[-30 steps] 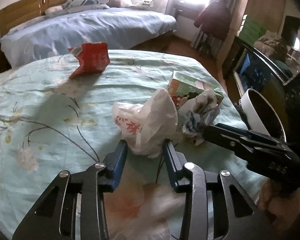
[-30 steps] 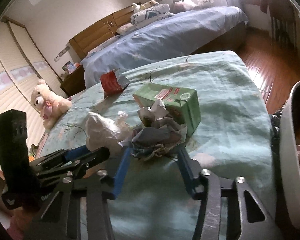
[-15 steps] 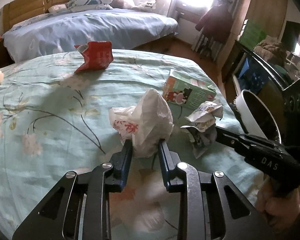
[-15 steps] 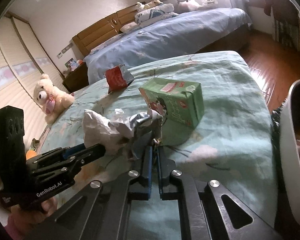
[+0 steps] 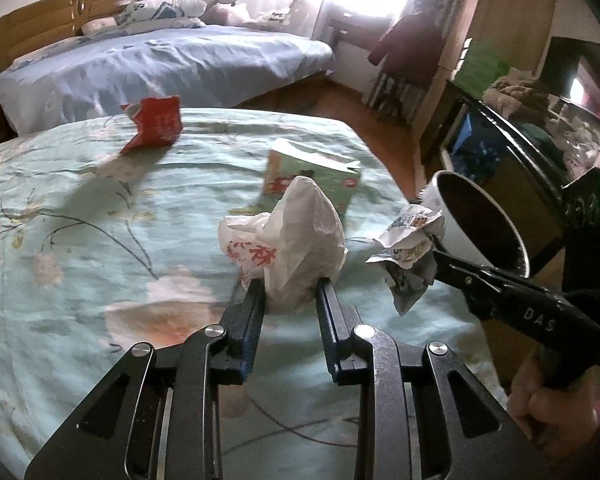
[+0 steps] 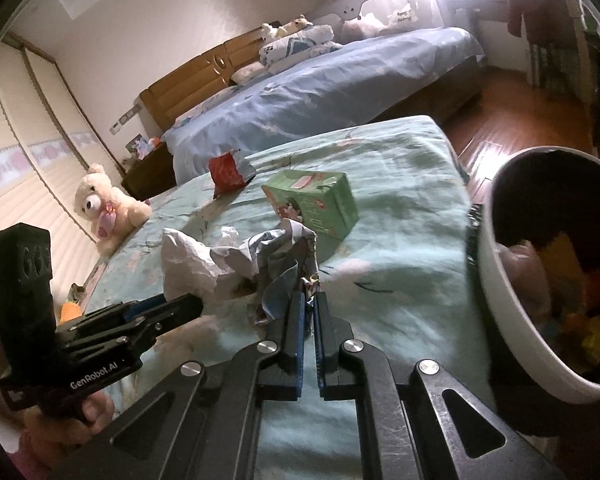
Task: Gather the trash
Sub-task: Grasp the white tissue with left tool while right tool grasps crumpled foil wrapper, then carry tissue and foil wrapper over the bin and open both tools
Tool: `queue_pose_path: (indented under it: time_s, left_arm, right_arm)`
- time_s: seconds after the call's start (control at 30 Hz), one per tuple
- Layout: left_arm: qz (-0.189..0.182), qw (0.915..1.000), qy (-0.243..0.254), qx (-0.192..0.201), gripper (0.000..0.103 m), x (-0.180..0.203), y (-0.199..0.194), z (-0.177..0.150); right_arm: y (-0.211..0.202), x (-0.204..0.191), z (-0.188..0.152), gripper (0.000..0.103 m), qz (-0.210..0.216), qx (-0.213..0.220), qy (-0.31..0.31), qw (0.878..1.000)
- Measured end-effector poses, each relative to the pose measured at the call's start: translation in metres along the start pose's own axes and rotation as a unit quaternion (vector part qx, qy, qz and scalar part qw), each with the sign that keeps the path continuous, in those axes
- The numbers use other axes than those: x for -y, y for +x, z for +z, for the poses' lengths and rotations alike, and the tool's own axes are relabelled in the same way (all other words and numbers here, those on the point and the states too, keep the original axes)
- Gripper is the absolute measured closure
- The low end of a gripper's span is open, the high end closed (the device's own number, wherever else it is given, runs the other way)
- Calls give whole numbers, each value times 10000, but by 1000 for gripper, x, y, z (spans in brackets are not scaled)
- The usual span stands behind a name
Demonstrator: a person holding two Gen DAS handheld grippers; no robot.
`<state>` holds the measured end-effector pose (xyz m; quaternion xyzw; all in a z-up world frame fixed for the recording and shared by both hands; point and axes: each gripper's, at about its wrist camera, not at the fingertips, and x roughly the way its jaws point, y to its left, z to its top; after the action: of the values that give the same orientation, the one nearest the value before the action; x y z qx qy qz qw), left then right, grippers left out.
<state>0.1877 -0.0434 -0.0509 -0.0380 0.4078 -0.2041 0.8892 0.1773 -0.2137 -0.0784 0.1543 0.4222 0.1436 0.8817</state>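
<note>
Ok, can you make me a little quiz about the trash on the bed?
1. True or false: the left tongs hold the white bag.
2. What do the right tongs pinch: A) the green carton, B) the crumpled paper, C) the red packet?
3. Which toy sits at the bed's edge in the right view?

Key
1. True: both pads press the bag.
2. B.
3. The teddy bear.
</note>
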Motion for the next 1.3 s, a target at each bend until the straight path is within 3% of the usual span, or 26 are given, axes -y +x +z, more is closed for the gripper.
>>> queue_pose_path:
  time_s: [0.57,1.3]
  left_arm:
    - [-326,9986,418,-35,78,63,-1,-6]
    - [-696,9930,948,-84,78,135,10,7]
  right_arm:
    - [-56,42,-19,99,-359,365,343,9981]
    - [-107,95,-19,99,-885,786,682,9906]
